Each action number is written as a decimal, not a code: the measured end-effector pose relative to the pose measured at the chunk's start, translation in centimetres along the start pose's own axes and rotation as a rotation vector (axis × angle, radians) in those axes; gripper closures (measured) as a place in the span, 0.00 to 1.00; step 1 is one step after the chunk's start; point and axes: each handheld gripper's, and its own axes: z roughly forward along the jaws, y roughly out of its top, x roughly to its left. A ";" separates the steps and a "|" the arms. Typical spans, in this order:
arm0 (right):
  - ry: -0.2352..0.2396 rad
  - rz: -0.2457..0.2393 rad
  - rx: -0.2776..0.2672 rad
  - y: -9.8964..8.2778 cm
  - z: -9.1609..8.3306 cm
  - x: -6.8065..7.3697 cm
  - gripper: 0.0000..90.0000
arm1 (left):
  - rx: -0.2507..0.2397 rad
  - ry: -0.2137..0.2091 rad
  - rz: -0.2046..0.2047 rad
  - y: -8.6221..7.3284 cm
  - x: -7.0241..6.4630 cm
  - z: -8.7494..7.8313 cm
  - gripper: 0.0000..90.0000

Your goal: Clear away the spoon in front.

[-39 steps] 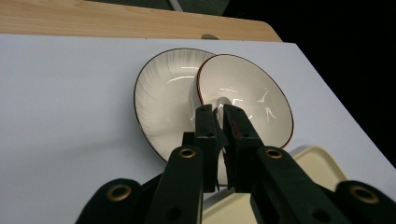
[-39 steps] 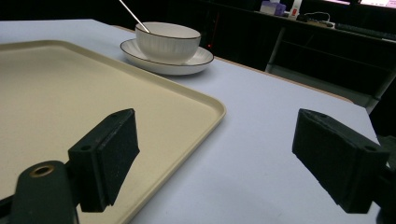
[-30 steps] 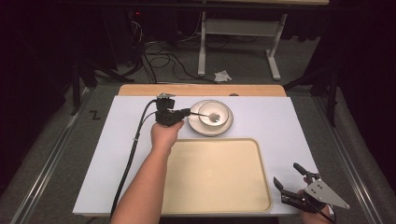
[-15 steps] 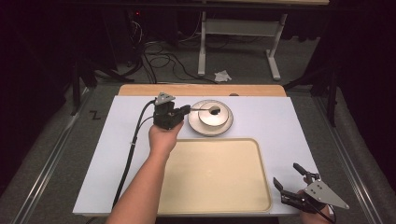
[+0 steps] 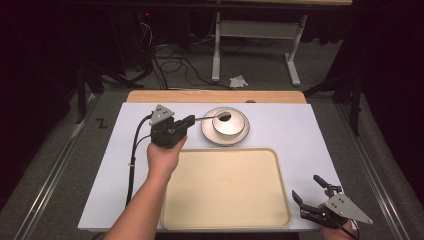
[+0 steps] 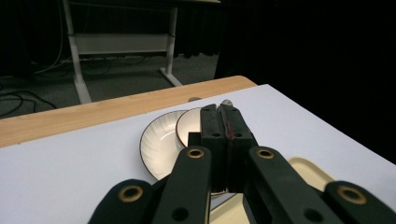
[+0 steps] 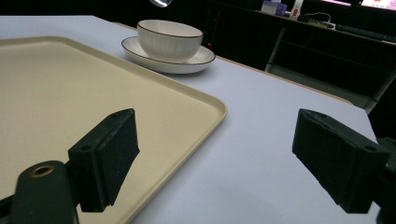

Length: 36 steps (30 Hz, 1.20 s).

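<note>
The left gripper [image 5: 190,120] held a spoon [image 5: 212,116] pinched between its fingers, the spoon's head over the bowl [image 5: 227,123] on its saucer [image 5: 206,134]. The right gripper [image 5: 310,195] rested with fingers spread beside the tray [image 5: 225,190] on the tabletop [image 5: 300,130].

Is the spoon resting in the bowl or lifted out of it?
Lifted out. The left gripper is shut on the spoon, and the right gripper view shows its end above the bowl, clear of the rim.

Cables [image 5: 172,62], crumpled paper [image 5: 238,81], table legs [image 5: 216,47]
</note>
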 end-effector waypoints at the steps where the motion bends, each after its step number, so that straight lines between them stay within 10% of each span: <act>1: -0.001 0.004 0.003 0.0 0.0 0.0 0.17 | 0.001 0.000 0.006 0.0 0.0 -0.2 1.00; 36: -0.010 -0.004 0.011 -0.1 -0.1 0.0 0.17 | -0.101 -0.046 0.058 -8.0 -1.1 -10.0 1.00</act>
